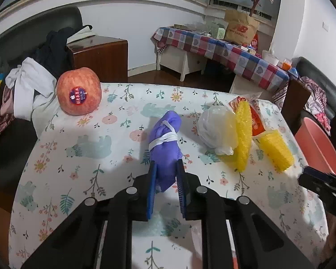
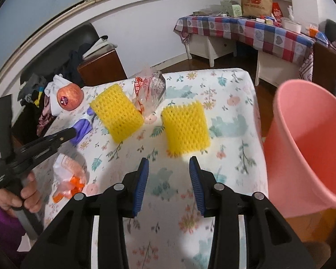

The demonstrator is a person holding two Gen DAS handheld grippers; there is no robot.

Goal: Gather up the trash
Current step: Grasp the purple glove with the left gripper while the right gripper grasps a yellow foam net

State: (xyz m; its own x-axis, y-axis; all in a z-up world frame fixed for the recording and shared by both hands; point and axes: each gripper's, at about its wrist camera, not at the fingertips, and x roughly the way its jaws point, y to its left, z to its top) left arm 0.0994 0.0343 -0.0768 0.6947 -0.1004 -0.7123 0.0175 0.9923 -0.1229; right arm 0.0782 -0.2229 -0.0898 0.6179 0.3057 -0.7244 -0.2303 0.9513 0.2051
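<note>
Looking down my left gripper [image 1: 166, 174] first: its pads are pinched on the near end of the purple bundle [image 1: 165, 134], a rolled purple thing tied w/ a white band, on the floral-cloth table [image 1: 82, 179]. The bundle's long axis runs nearly straight away from me along the fingers, tipped a little to the right at the far end, so I've got it end-on, not across the middle. My read: a lift from here will leave the far end drooping. The right gripper [image 2: 169, 163] is holding nothing, jaws parted at a moderate gap, hovering just short of the nearer yellow foam net [image 2: 184, 130]. That net lies dead ahead, roughly square-on and wider than the gap, so I'd prob need to open up or take it by an edge. Further back and left sits the second yellow foam net [image 2: 116, 114], w/ a clear snack wrapper [image 2: 150, 94] behind it. The pink bin [image 2: 311, 143] stands off the table's right side, much closer to my right hand than my left, so the left bundle has to cross over. Farthest out, the apple [image 1: 79, 90] isn't trash imo.
</note>
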